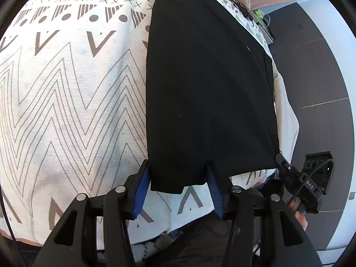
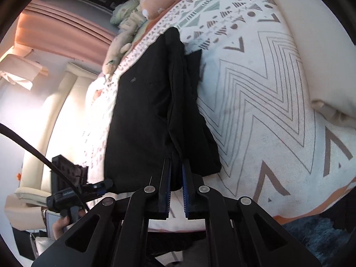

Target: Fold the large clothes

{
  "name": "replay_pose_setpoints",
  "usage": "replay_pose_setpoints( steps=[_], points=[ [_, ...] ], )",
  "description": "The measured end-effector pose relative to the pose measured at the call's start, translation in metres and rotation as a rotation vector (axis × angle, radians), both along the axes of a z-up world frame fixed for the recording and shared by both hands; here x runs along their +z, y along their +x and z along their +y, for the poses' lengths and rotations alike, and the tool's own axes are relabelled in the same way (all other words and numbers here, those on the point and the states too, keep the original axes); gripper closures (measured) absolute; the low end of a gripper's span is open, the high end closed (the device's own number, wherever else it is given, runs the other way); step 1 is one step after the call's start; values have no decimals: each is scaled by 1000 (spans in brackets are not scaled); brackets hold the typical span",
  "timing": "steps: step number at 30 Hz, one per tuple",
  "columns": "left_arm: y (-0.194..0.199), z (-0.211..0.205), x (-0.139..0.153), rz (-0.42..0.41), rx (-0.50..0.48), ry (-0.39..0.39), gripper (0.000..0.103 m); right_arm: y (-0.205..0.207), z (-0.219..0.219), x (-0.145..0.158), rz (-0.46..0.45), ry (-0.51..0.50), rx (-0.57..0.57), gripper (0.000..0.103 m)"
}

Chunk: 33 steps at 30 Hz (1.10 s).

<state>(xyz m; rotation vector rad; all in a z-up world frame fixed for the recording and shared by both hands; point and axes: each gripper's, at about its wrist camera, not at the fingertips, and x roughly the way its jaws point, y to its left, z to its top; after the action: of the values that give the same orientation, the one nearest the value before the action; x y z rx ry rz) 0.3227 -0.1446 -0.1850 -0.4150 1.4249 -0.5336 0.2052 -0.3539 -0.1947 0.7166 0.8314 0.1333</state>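
A long black garment (image 1: 207, 84) lies flat on the patterned bedspread (image 1: 66, 93), running away from me. My left gripper (image 1: 178, 189) is at its near hem. The blue pads (image 1: 142, 189) stand apart with the hem's left corner flat between them and not pinched. In the right wrist view the garment (image 2: 142, 115) has a raised fold along its right side. My right gripper (image 2: 176, 178) is shut on the near end of that fold. The right gripper (image 1: 283, 163) also shows by the hem's right corner. The left gripper (image 2: 102, 185), held by a hand, shows at the near left corner.
The bed's near edge (image 1: 155, 233) is just under both grippers, with dark plank floor (image 1: 311, 77) beside it and a blue rug (image 2: 311, 229). A cream pillow (image 2: 329, 62) lies right of the garment. Soft toys (image 2: 124, 33), a black cable (image 1: 242, 11) and curtains (image 2: 55, 29) sit at the far end.
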Motion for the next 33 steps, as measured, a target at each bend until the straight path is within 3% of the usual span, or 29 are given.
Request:
replay_pose_setpoints(
  steps=[2,4,5,6,11,16,28,33],
  points=[
    [2,5,2,-5,5,-5,42,1,-1,8,-2,-10,9,91],
    [4,8,9,-38,10,4,25,1,-2,18,-20,-48,3,68],
    [6,11,12,-47,15,1,21,3,-2,24,-34,-62,4,34],
    [8,15,15,-55,28,-6,21,5,-4,29,-49,-68,5,16],
    [30,33,30,-130,108,16,21,28,-15,39,-57,-88,9,16],
    [63,32,32,-173,126,-9,21,70,-22,35,-16,-87,48,16],
    [130,-6,-3,-121,138,-55,24,165,-38,-8,122,26,162,16],
    [148,-19,-17,-88,132,-90,28,199,-41,-16,116,84,213,16]
  ],
)
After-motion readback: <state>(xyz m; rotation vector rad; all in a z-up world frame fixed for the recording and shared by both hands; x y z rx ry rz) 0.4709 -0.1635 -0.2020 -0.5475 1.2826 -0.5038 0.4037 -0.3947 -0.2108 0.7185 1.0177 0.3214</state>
